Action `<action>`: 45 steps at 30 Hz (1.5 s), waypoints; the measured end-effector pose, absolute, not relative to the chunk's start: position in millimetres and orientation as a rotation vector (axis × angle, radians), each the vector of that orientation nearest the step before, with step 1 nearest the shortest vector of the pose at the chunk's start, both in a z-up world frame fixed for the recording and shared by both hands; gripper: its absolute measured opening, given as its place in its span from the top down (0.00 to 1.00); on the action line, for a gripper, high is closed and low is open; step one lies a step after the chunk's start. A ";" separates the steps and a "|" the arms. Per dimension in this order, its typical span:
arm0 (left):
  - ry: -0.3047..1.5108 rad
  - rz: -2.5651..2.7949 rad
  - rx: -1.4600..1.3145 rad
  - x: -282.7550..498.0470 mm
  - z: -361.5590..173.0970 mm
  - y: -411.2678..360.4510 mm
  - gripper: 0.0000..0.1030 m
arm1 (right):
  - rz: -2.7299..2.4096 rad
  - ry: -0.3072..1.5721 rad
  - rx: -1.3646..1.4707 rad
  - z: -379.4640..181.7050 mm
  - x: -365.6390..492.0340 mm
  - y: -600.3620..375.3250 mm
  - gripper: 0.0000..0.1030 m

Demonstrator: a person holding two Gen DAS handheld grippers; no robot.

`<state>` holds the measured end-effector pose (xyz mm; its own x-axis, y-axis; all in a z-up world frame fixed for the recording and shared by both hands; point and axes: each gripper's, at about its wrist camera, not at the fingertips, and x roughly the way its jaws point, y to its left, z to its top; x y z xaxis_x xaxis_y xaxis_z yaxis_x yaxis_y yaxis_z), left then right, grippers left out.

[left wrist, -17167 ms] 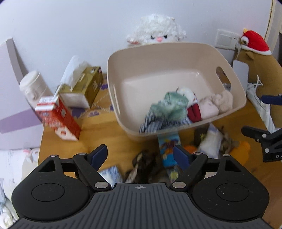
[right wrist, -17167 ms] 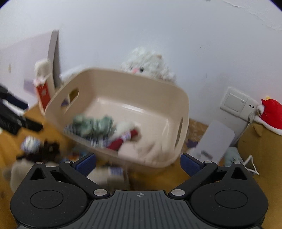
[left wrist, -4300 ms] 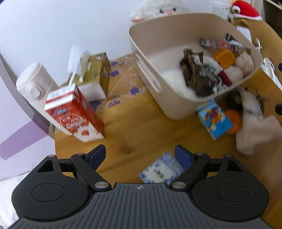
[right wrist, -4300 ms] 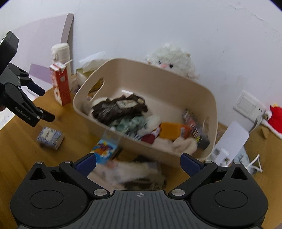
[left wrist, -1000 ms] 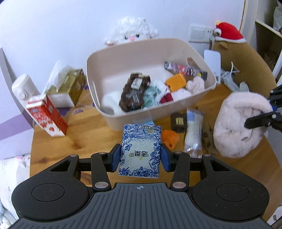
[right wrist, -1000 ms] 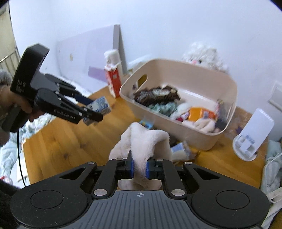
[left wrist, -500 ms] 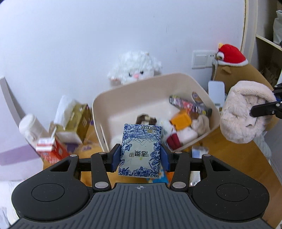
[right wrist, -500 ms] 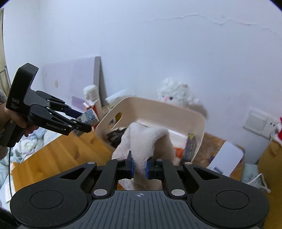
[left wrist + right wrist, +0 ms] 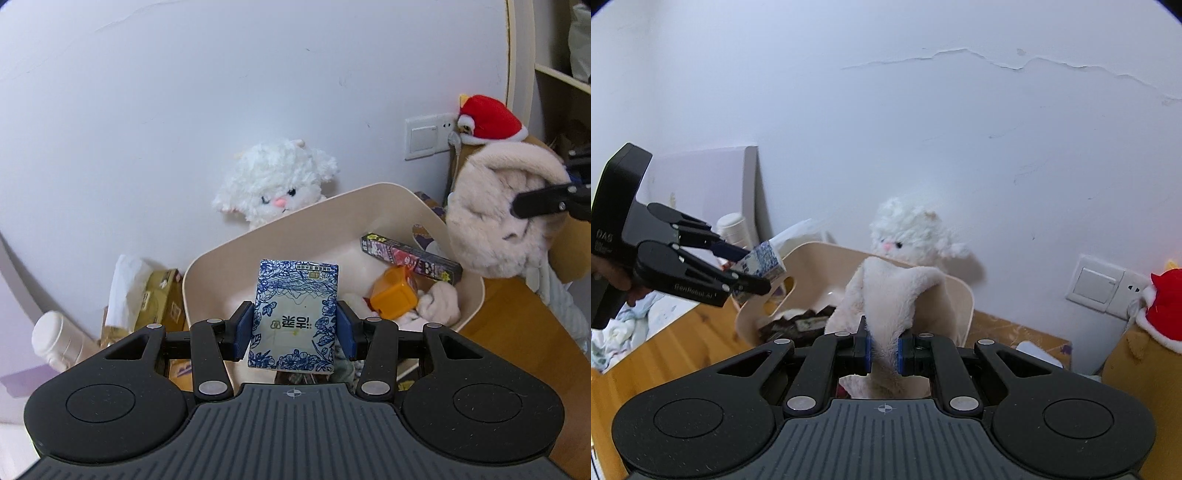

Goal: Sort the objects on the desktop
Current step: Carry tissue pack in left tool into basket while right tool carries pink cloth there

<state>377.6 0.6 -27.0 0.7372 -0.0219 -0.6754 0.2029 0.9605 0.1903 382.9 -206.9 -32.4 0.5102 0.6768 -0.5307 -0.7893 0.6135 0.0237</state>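
Jaws grip tissue pack [image 9: 294, 317], fur [image 9: 886, 314].

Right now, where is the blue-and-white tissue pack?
The tissue pack is clamped in the left claw, held up at the beige bin's near edge, in front of the white plush lamb.

bin [image 9: 436, 218] on the bench [image 9: 517, 314], against the wall. behind its far rim, a plush lamb [image 9: 275, 184]. left of the bin, a tissue box [image 9: 159, 299], and further left a bottle [image 9: 55, 338]. inside the bin, a long packet [image 9: 410, 258] leaning on the right wall, a cube [image 9: 393, 299] below it, soft pieces beside. above the bin's near rim, a tissue pack [image 9: 295, 314] between the pads of the left hand-held gripper [image 9: 295, 330]. right of the bin and raised off the bench, a furry slipper [image 9: 897, 295] pinched in the right hand-held gripper [image 9: 884, 350]. wall switch [image 9: 424, 138] at right.
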 end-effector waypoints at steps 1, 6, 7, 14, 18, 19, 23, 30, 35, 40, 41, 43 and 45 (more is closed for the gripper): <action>0.740 -0.126 0.263 381.8 -29.5 -0.3 0.54 | 0.888 0.530 -0.235 -33.6 386.7 -204.6 0.88; 0.773 -0.112 0.269 402.0 -45.3 -1.4 0.54 | 0.871 0.545 -0.237 -44.7 408.4 -189.6 0.88; 0.779 -0.104 0.270 405.8 -49.4 -1.0 0.54 | 0.867 0.548 -0.239 -47.3 410.1 -186.7 0.88; 0.836 -0.038 0.235 433.6 -76.3 5.6 0.54 | 0.830 0.587 -0.249 -71.9 430.1 -163.5 0.88; 0.873 -0.008 0.215 443.6 -89.8 9.7 0.54 | 0.812 0.623 -0.259 -86.2 438.9 -152.3 0.88; 0.887 -0.004 0.206 445.9 -93.1 11.6 0.54 | 0.808 0.635 -0.267 -90.3 440.9 -149.7 0.88; 0.928 0.004 0.191 446.8 -102.8 13.3 0.53 | 0.814 0.657 -0.289 -102.2 443.0 -142.3 0.81; 0.912 0.035 0.202 440.1 -102.7 12.2 0.27 | 0.813 0.645 -0.341 -106.3 433.8 -140.8 0.36; 0.877 0.049 0.209 428.1 -95.3 15.6 0.21 | 0.816 0.608 -0.354 -97.9 420.2 -146.4 0.13; 0.844 0.051 0.216 408.2 -88.5 20.8 0.21 | 0.805 0.596 -0.339 -91.4 407.2 -163.7 0.00; 0.837 0.051 0.207 403.8 -86.4 22.6 0.21 | 0.798 0.596 -0.333 -90.9 403.5 -168.9 0.00; 0.827 0.043 0.188 396.2 -82.3 25.4 0.21 | 0.787 0.599 -0.322 -90.7 397.6 -176.6 0.00; 0.814 0.027 0.167 386.5 -78.4 27.2 0.21 | 0.771 0.610 -0.301 -91.9 388.4 -186.1 0.00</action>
